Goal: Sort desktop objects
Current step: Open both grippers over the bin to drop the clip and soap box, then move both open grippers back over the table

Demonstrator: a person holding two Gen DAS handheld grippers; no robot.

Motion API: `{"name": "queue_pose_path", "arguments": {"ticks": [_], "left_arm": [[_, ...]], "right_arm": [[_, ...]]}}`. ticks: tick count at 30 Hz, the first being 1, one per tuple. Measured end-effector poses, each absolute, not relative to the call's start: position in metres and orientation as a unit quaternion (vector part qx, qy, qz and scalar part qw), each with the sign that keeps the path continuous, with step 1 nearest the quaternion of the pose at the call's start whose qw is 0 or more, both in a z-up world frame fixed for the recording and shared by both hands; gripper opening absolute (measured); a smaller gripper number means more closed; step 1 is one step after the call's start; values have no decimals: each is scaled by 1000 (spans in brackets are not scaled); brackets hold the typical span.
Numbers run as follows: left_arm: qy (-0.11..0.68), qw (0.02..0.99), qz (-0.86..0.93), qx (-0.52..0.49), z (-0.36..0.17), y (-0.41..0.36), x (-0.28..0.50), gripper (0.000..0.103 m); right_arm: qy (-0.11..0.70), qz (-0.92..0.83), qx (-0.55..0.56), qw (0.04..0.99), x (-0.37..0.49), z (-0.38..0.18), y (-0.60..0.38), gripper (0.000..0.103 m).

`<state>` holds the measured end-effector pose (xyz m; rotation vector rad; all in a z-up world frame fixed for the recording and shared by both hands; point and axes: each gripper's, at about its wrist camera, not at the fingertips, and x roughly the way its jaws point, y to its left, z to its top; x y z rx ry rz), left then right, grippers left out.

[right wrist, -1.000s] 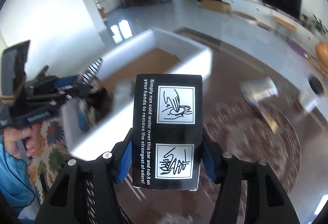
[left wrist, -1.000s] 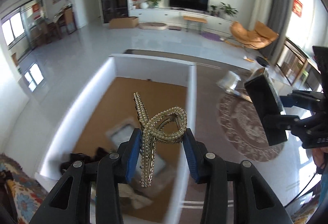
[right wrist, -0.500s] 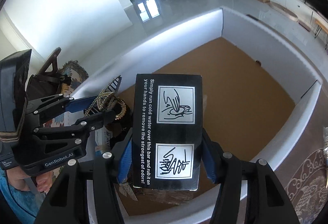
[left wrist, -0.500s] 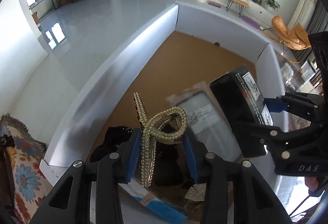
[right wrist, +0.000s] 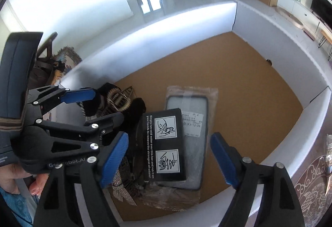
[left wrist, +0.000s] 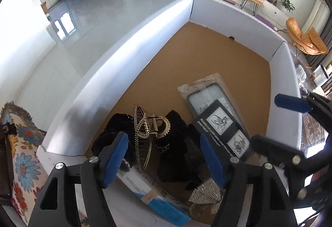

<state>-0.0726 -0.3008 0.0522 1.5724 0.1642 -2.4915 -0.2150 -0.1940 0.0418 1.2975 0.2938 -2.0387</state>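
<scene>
Both hand-held grippers' jaws are opening, touching nothing: right hand-held gripper above the black box, left hand-held gripper above the hair claw, long axes running near-to-far.

Both grippers point steeply down into the white box, side by side. The left gripper is opening, its blue pads clear of anything. The right gripper is opening too, pads apart and touching nothing.
</scene>
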Motion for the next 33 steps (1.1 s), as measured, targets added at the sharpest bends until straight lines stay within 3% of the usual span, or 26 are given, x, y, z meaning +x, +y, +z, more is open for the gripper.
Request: {"name": "queue_pose_path", "arguments": {"ticks": [4, 7, 12, 17, 21, 33], "left_arm": [[25, 83, -870, 486, 74, -264, -48, 71], [7, 50, -895, 443, 91, -225, -18, 75], [5, -52, -919, 390, 103, -138, 23, 96], [25, -142, -897, 417, 80, -60, 23, 96], [7, -149, -882, 447, 46, -4, 7, 96], [-4, -97, -879, 466, -24, 44, -48, 96]], "right_arm": [[83, -816, 459, 342, -196, 63, -149, 86], [56, -847, 422, 319, -171, 72, -89, 93], [39, -889, 396, 225, -128, 46, 32, 97], [9, -901, 424, 92, -88, -4, 153, 97], [-17, -899, 435, 44, -62, -28, 204, 97], [-13, -895, 445, 21, -52, -46, 221, 97]]}}
